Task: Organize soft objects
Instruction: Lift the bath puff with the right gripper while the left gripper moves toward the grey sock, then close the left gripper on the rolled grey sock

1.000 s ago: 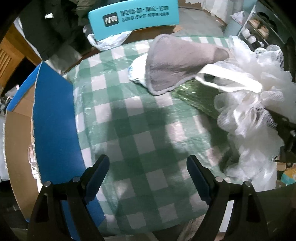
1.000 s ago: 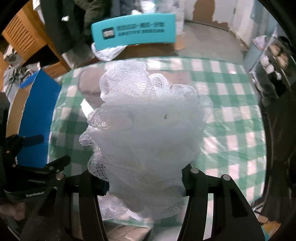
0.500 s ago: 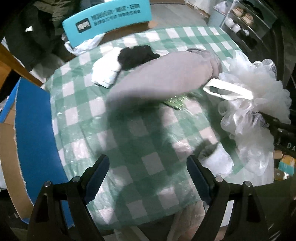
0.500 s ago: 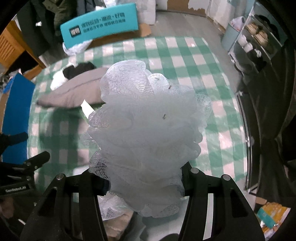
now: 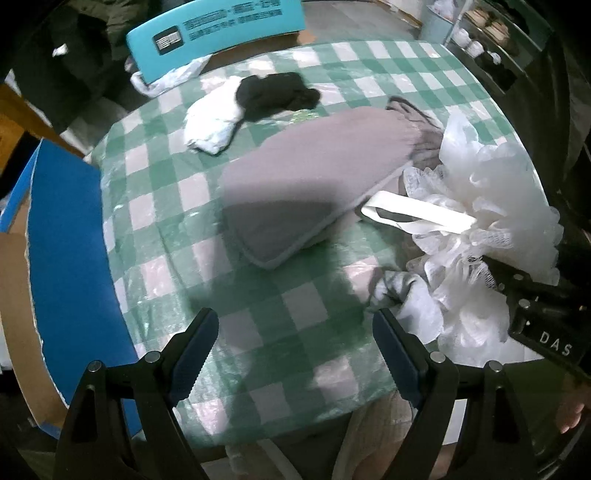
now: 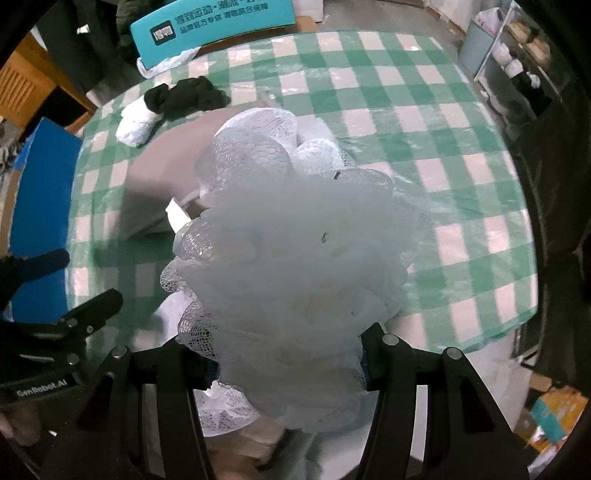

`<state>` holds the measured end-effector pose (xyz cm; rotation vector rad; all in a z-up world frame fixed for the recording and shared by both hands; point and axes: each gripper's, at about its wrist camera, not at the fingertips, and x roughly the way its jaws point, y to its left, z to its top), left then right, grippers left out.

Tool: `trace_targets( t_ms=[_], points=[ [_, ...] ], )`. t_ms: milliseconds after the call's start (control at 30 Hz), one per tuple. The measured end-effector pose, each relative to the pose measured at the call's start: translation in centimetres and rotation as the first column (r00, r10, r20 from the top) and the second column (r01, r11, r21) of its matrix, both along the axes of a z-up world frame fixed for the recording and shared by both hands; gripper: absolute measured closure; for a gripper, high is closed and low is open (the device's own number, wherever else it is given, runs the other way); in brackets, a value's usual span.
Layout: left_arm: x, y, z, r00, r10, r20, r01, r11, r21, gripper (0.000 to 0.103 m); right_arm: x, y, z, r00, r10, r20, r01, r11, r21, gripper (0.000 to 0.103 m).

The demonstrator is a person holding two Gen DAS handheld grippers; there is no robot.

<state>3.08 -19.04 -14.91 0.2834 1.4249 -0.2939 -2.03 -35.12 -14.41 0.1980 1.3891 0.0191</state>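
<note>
Two tools we see | right tool grips white puff, just loosening | left tool wide, empty over desk

On the worktop a pouch lies mid-way. Behind it to the left a dark cloth rests partly on a rag. A chair stands behind the worktop, a box at its left edge. The puff sits between the right tongs, just right of the pouch. The left tongs hang over the near edge.
</note>
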Motion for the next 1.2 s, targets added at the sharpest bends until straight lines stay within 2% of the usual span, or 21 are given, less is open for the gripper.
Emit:
trace_targets(
  t_ms=[67,167,200,433,533,567,600,700,933,1200],
  points=[
    [0.2,0.8,-0.1,1.0,0.022,-0.002,-0.022,1.0,-0.005,0.016,0.2,0.8,-0.2,1.0,0.007,-0.004,-0.007,1.0,-0.003,0.043],
    [0.2,1.3,-0.4,0.999,0.035,-0.011,-0.035,0.999,-0.011,0.016,0.5,1.9,-0.6,0.999,0.028,-0.026,-0.029,0.999,-0.029,0.024],
    [0.1,1.3,-0.5,0.999,0.036,-0.014,-0.036,0.999,-0.012,0.016,0.5,2.0,-0.8,0.999,0.03,-0.032,-0.032,0.998,-0.046,0.021],
    [-0.5,0.0,-1.4,0.999,-0.015,-0.046,0.014,1.0,-0.024,0.016,1.3,1.0,-2.7,0.999,-0.009,-0.046,0.007,0.999,-0.046,0.02],
    [-0.8,-0.7,-1.6,0.998,-0.037,-0.048,0.036,0.999,-0.025,0.016,1.6,0.4,-3.1,0.999,-0.007,-0.047,0.006,1.0,-0.018,0.021],
    [-0.8,-1.0,-1.7,0.998,-0.04,-0.053,0.038,0.999,-0.032,0.016,1.7,0.3,-3.2,0.999,0.001,-0.049,-0.001,1.0,-0.013,0.024],
    [-0.9,-1.2,-1.9,0.997,-0.043,-0.06,0.04,0.998,-0.038,0.016,1.8,0.2,-3.2,0.999,0.007,-0.047,-0.007,1.0,-0.011,0.032],
    [-0.9,-1.9,-2.2,0.996,-0.054,-0.076,0.05,0.997,-0.054,0.016,1.7,-0.4,-3.0,0.999,0.023,-0.039,-0.023,1.0,-0.009,0.044],
    [-1.3,-3.8,-3.2,0.991,-0.085,-0.106,0.078,0.995,-0.068,0.016,0.7,-3.1,-2.0,0.999,-0.038,-0.011,0.038,0.999,0.003,0.046],
    [-1.4,-4.8,-5.0,0.984,-0.078,-0.158,0.065,0.994,-0.089,0.016,-0.4,-3.4,-1.0,1.0,-0.014,0.014,0.015,0.999,-0.041,0.047]
  ],
)
